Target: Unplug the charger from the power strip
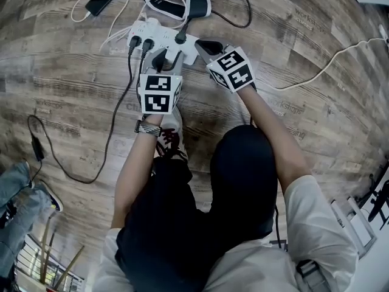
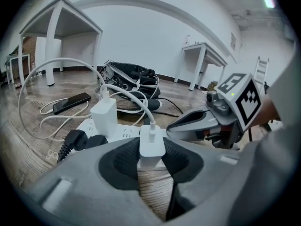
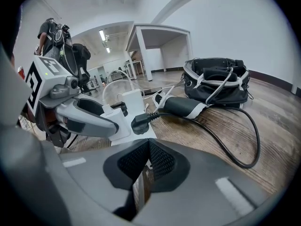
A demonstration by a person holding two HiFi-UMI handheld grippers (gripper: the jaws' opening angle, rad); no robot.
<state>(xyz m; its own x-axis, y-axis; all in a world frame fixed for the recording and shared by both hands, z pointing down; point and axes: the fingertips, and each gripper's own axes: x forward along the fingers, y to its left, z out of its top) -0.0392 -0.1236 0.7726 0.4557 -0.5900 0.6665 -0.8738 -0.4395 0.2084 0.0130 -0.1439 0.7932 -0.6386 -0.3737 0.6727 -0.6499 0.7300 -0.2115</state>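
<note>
While the left gripper's (image 2: 151,150) fingers (image 2: 123,163) clamp the charger (image 2: 152,138), seated in the strip (image 2: 121,133) on the floor, and the right gripper's (image 3: 146,147) fingers (image 3: 162,161) sit closed by the strip's end: risk, an unpinned strip lifting with the charger.

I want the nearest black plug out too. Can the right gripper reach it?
Probably yes. The black plug sits just ahead of the right gripper with nothing between them, but its jaws are shut and would need opening first.
</note>
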